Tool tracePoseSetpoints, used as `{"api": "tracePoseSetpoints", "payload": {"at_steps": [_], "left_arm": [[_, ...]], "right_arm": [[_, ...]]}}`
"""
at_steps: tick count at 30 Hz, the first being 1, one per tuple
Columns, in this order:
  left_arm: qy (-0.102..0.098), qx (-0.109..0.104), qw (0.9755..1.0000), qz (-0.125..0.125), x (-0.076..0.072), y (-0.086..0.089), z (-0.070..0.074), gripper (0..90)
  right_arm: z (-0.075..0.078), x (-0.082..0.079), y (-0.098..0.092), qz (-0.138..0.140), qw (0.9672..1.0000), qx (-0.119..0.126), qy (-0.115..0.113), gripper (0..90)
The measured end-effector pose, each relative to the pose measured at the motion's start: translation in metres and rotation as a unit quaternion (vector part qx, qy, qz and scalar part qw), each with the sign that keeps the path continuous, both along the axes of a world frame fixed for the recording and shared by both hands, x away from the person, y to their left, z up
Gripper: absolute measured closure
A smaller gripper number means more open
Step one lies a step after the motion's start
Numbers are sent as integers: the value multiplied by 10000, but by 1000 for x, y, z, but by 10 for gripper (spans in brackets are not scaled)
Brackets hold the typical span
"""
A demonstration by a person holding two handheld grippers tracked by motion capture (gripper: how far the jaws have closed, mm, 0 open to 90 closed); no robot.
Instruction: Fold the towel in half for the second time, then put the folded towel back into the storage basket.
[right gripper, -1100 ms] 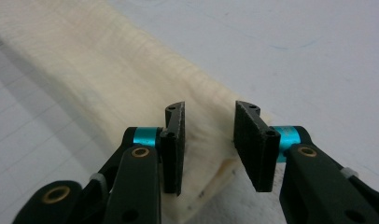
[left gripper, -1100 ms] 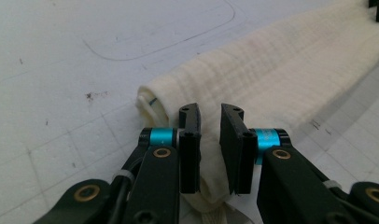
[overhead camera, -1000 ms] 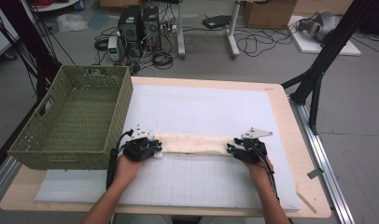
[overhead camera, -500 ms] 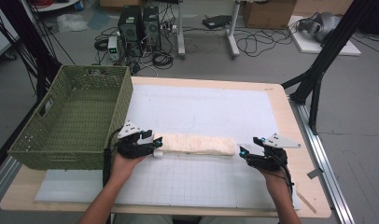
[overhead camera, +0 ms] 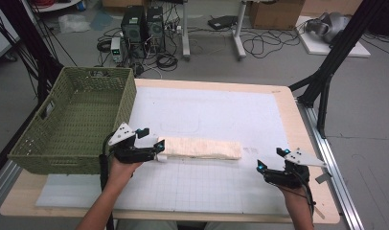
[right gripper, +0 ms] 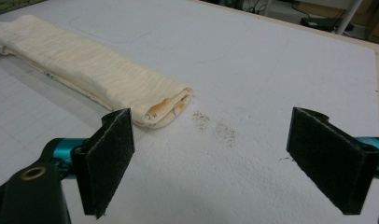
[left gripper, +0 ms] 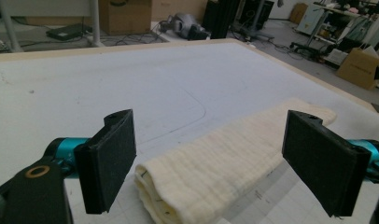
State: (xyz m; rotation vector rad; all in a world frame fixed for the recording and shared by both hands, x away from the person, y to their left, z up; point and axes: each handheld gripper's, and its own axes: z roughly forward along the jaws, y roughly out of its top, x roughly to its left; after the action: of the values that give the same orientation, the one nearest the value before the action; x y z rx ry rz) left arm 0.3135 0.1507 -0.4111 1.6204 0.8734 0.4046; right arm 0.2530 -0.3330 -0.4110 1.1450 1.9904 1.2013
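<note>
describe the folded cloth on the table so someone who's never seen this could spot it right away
Start at the white mat covering the wooden table, with the green woven basket at its left edge. Just right of the basket, toward the near side, lies the folded cloth: a long, narrow cream strip, ribbed in texture. It is the one soft, pale thing there, lying between the two black tongs.

We see a cream folded cloth [overhead camera: 202, 148] with a faint woven stripe texture; the end fold in the right gripper view shows small orange marks. Left of the cloth, the woven basket [overhead camera: 73, 120] is olive green. Under the cloth, the mat [overhead camera: 207, 115] is white with a fine grey grid. Gripper pads [left gripper: 108, 161] are black on teal mounts.
</note>
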Motion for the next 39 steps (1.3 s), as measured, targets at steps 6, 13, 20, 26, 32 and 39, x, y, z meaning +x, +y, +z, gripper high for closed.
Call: {"api": "tracePoseSetpoints", "payload": {"at_steps": [6,13,20,26,32,39], "left_arm": [[-4,-48,10000,-8,1,1,2,180],[47,2,10000,-18,1,1,1,181],[84,31,10000,-6,2,1,0,185],[112,68,9999,-43,2,-1,-2,189],[149,96,9998,-13,3,-1,-3,191],[239,57,9997,0,5,-1,-5,196]], "right_arm": [[-1,-5,-5,-106,9999,52,39,123],[-2,-3,-8,-235,9997,94,46,120],[-5,1,-5,-209,9997,2,81,120],[-5,1,-6,-216,9997,-4,76,120],[-6,2,-5,-208,9997,-1,96,120],[-7,2,-5,-206,9997,-2,124,120]]}}
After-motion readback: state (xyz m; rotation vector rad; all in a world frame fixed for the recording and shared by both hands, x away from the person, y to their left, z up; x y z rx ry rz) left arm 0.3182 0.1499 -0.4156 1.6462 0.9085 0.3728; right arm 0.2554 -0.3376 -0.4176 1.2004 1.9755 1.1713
